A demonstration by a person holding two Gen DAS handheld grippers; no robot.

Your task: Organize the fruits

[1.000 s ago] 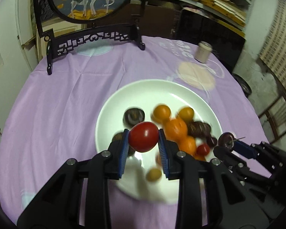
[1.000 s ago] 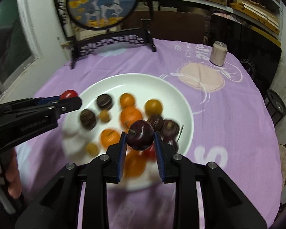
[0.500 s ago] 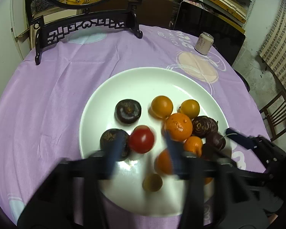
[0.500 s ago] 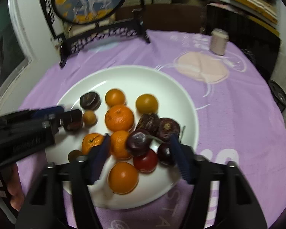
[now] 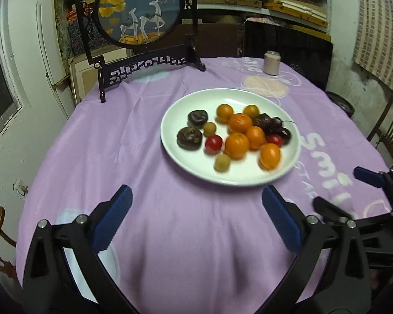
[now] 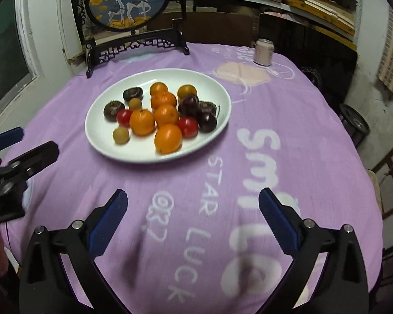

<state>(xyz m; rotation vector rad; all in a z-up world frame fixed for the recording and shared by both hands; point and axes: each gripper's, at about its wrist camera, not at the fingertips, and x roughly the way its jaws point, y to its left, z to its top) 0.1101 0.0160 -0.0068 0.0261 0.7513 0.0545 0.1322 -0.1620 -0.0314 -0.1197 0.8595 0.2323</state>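
Matte black angular left gripper (image 5: pixel 196 210), ribbed blue pads (image 5: pixel 112 222) inside. Right gripper (image 6: pixel 192 213) matches, silver screws (image 6: pixel 308 222) at its joints.

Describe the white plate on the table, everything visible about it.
The white plate is a wide, shallow, round dish with a smooth glossy surface that looks like ceramic. It lies flat on the purple tablecloth, upright and whole. It carries mixed small fruits clustered toward its middle and right: orange ones, two red ones, dark purple-brown ones and two small yellowish ones. Its left part and near rim stay bare. Neither gripper touches it; both stand short of its near edge. A framed deer picture on a stand and a can sit beyond it.
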